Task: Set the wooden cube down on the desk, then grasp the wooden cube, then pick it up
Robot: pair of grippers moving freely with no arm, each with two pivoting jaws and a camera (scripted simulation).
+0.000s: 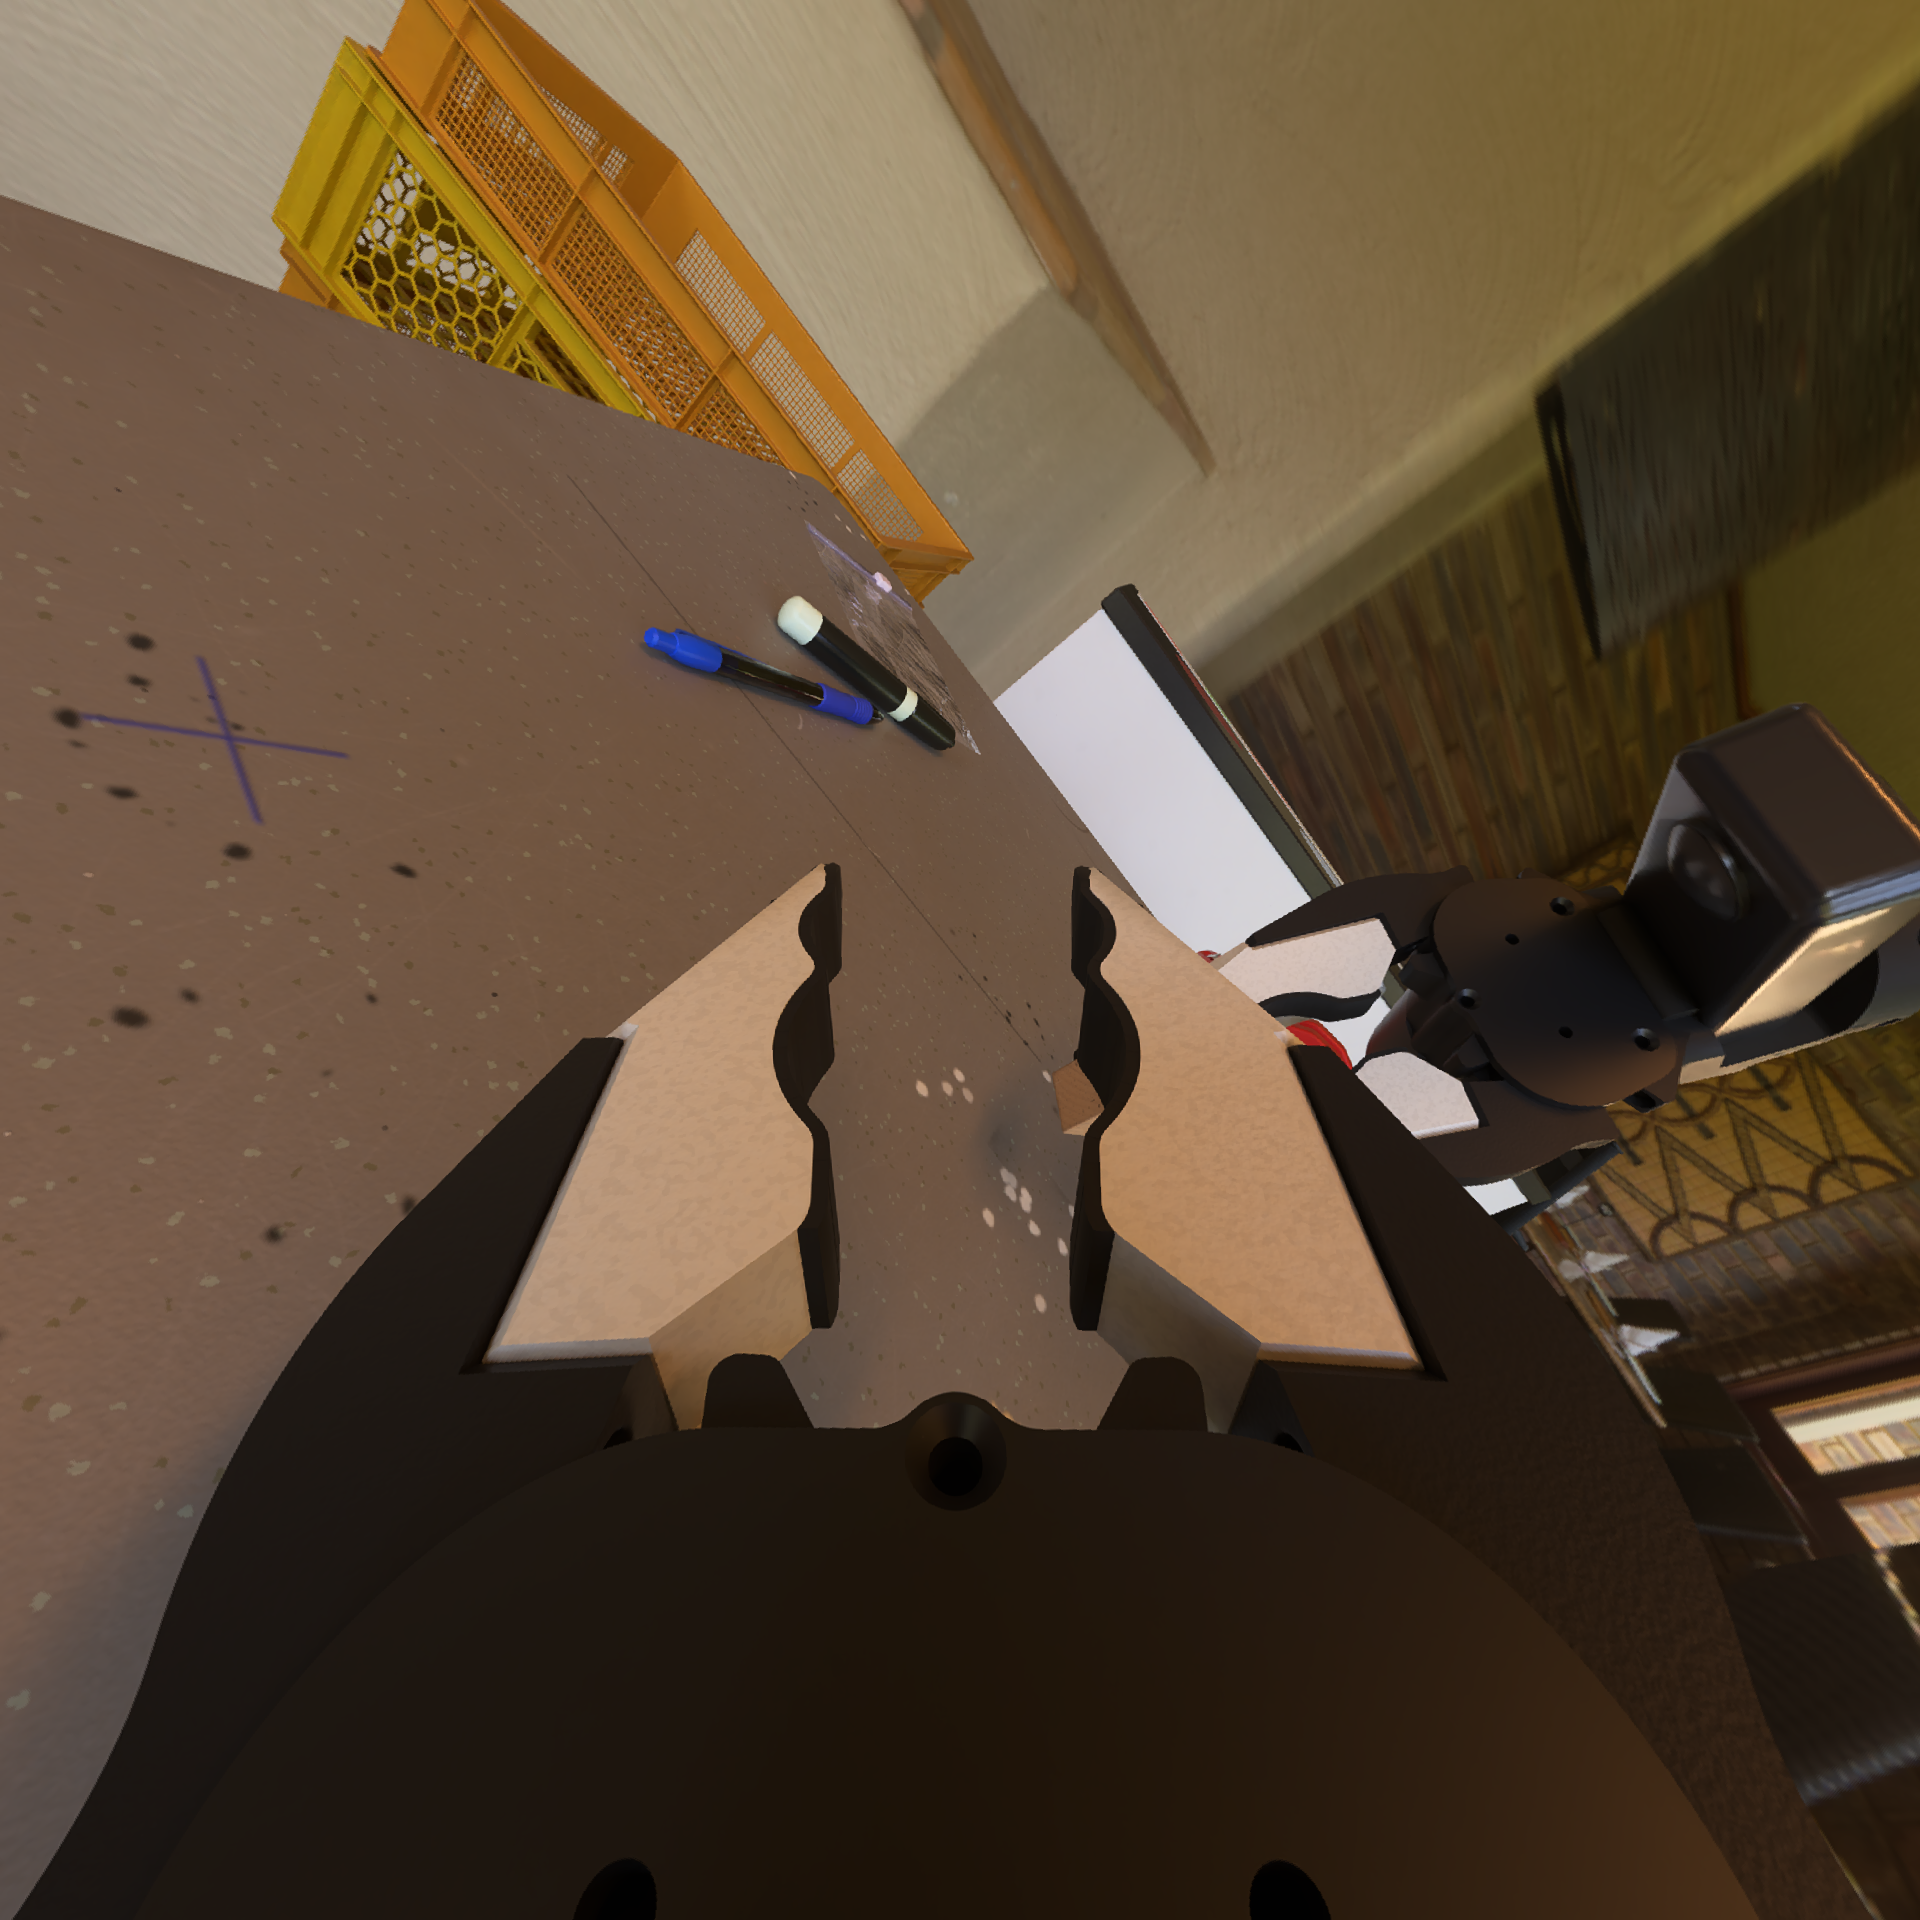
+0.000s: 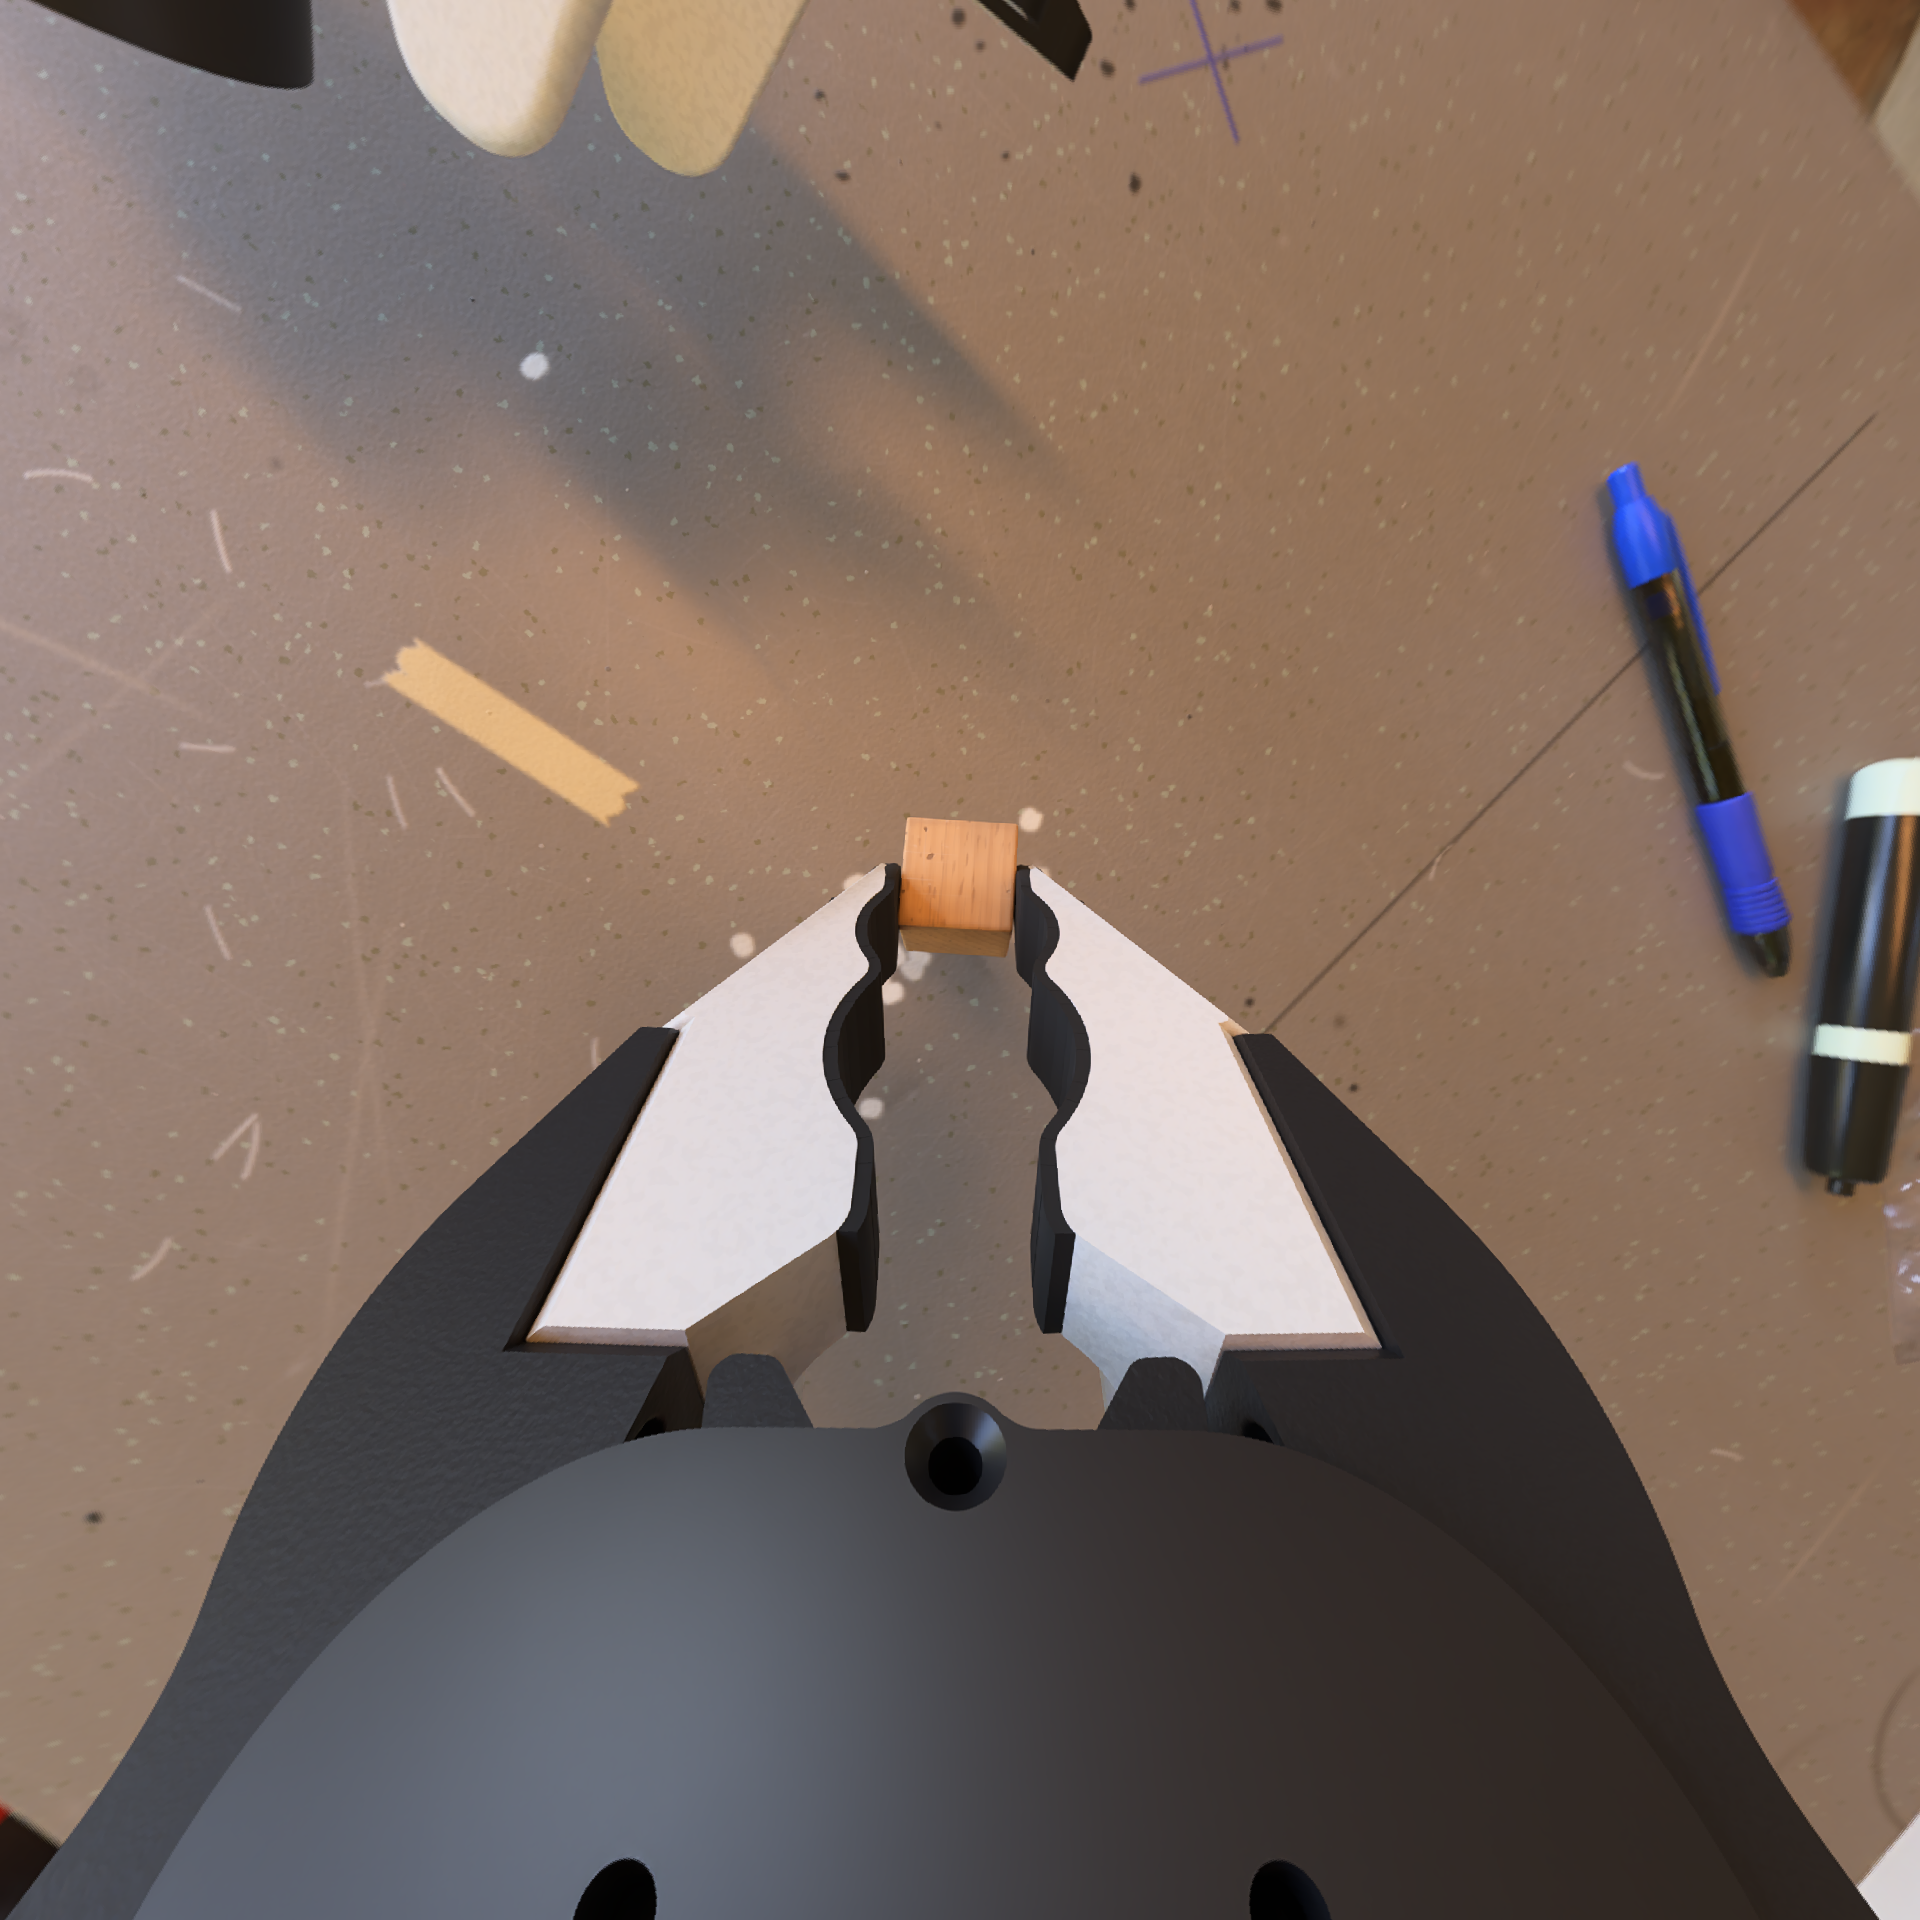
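Note:
The wooden cube (image 2: 956, 873) is a small light-brown block. My right gripper (image 2: 956, 885) is shut on it, with both fingertips pressed on its sides. It is low over the speckled brown desk (image 2: 1143, 520); I cannot tell whether it touches. In the left wrist view only a corner of the cube (image 1: 1075, 1103) shows behind my left gripper's right finger, with a shadow beside it. My left gripper (image 1: 956, 883) is open and empty above the desk (image 1: 416, 1039). The right gripper (image 1: 1304, 1000) shows to its right. The left gripper's pale fingers (image 2: 488, 73) hang at the top of the right wrist view.
A blue pen (image 2: 1694, 717) and a black marker (image 2: 1860, 977) lie right of the cube, also seen in the left wrist view (image 1: 758, 675). A tape strip (image 2: 509, 732) lies to the left. Orange (image 1: 665, 281) and yellow (image 1: 416, 239) crates stand beyond the desk's far edge. A whiteboard (image 1: 1132, 769) stands off the desk's right edge.

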